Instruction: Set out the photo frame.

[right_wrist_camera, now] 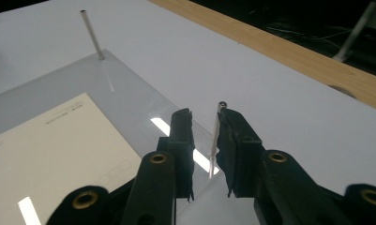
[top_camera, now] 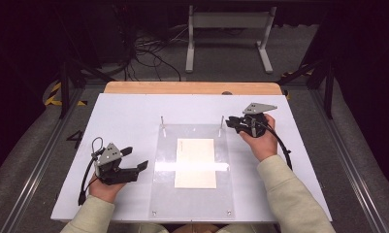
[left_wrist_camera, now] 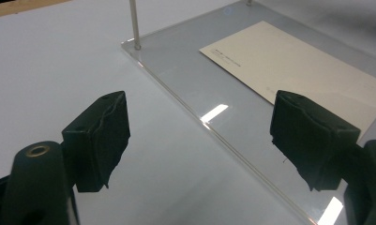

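A clear acrylic plate [top_camera: 192, 194] lies mid-table with a cream paper sheet [top_camera: 195, 162] on it. Two thin metal pins stand at its far corners, the left pin [top_camera: 162, 124] and the right pin [top_camera: 222, 122]. My right gripper [top_camera: 231, 124] is at the right pin. In the right gripper view that pin [right_wrist_camera: 215, 136] stands between the narrowly parted jaws of the right gripper [right_wrist_camera: 205, 119], close against the right pad, with a gap to the left pad. My left gripper [top_camera: 135, 158] rests left of the plate, and in its own view the left gripper [left_wrist_camera: 199, 108] is wide open with nothing between its jaws.
The plate sits on a white board [top_camera: 124, 111] with a wooden strip [top_camera: 192, 88] along its far edge. Beyond the table are a white metal stand [top_camera: 228, 34] and floor cables [top_camera: 148, 53]. The plate's near edge [left_wrist_camera: 185, 108] runs past the left gripper's jaws.
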Available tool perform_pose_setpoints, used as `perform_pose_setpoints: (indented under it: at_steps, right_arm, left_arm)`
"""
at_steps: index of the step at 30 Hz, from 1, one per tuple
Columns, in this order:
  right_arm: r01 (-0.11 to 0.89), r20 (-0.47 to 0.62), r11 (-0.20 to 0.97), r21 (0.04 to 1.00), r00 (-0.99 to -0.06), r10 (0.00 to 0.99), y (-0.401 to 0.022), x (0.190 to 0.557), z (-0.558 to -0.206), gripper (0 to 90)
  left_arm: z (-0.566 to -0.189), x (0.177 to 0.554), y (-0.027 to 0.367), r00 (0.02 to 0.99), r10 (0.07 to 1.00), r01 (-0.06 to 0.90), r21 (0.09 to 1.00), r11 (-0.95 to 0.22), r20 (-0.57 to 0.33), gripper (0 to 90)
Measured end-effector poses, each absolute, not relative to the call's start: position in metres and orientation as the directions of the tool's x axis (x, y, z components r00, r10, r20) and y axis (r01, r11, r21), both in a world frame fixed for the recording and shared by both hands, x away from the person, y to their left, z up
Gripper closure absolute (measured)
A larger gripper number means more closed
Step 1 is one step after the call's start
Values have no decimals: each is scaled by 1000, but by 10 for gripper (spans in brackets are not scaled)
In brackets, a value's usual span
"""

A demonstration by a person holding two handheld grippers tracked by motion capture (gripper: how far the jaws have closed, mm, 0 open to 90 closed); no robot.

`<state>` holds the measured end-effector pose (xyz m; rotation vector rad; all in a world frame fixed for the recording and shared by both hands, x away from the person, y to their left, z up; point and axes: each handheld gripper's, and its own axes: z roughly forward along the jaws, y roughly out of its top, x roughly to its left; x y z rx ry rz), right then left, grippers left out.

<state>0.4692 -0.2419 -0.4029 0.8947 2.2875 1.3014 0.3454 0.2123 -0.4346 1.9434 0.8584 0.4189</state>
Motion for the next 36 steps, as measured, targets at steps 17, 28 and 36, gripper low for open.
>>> perform_pose_setpoints:
  at_steps: [17,28,36]
  right_arm:
    - [362,-8,389,847,-723,691,-233,491,-421,733]
    - [362,-56,416,834,-694,717,-220,502,-423,838]
    - [431,-7,343,835,-615,788,-213,499,-424,855]
  left_arm:
    - [-434,328,205,746,665,375,840,-392,-23,202]
    - [-436,326,207,746,665,380,834,-401,-21,201]
    - [-437,326,206,747,664,383,833,-399,-26,200]
